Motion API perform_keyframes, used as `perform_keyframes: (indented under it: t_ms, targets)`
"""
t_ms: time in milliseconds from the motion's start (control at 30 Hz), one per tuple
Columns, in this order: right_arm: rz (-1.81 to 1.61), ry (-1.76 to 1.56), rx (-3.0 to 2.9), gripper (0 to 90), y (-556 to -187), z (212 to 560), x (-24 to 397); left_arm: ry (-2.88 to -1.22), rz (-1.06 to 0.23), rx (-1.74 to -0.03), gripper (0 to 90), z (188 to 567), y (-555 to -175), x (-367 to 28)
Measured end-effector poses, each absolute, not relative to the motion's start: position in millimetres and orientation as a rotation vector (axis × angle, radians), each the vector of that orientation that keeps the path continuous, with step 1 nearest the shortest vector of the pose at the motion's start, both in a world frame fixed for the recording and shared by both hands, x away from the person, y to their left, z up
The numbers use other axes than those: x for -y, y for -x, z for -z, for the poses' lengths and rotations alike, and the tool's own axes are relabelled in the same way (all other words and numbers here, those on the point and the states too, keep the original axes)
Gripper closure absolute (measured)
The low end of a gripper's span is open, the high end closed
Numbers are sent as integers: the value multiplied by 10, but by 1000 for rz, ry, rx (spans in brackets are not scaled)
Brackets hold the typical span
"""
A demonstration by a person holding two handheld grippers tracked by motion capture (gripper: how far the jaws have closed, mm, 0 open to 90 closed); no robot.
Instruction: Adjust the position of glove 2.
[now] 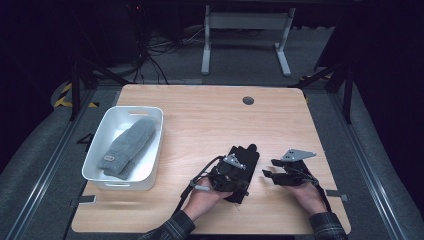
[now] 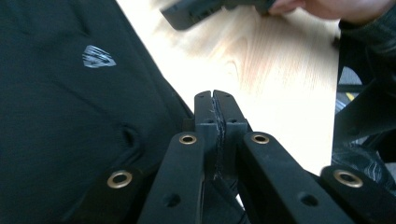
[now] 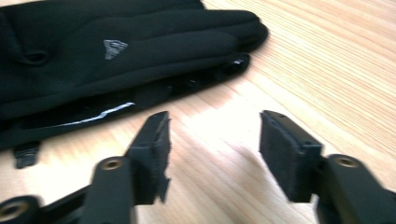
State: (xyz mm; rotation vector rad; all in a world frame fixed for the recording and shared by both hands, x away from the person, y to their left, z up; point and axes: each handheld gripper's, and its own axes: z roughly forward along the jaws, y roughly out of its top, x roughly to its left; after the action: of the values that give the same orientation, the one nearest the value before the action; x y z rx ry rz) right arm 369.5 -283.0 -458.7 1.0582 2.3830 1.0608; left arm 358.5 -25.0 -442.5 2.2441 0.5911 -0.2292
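A black glove [image 1: 246, 159] with a small silver logo [image 2: 98, 56] lies flat on the wooden table [image 1: 200, 120], right of centre near the front. My left gripper [image 1: 239, 176] rests over the glove's near end. Its jaws are shut, and the glove's edge [image 2: 180, 108] runs in under and between them. My right gripper [image 1: 268, 174] sits just right of the glove, low over the wood. It is open with bare table between its pads [image 3: 153, 140], and the glove's fingers [image 3: 219, 32] lie a short way ahead of it.
A white bin [image 1: 105, 177] stands at the table's left and holds a grey knitted mitten [image 1: 129, 146]. A round cable hole [image 1: 248, 100] is at the far side. The table's front and right edges are close to both hands.
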Motion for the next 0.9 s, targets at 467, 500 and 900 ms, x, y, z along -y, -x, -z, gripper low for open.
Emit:
perform_keyframes:
  t_ms: [467,500,900]
  targets:
    - [-1036,-1072,-2362,277,-3731,4673,2865,-2349,168,-594,894,4518,-3535,262]
    - [-1035,-1071,-2360,270,-3732,4675,2867,-2354,163,-598,894,4515,-3536,238]
    - [-1019,-1072,-2341,222,-3735,4692,2861,-2384,109,-645,864,4475,-3552,-38]
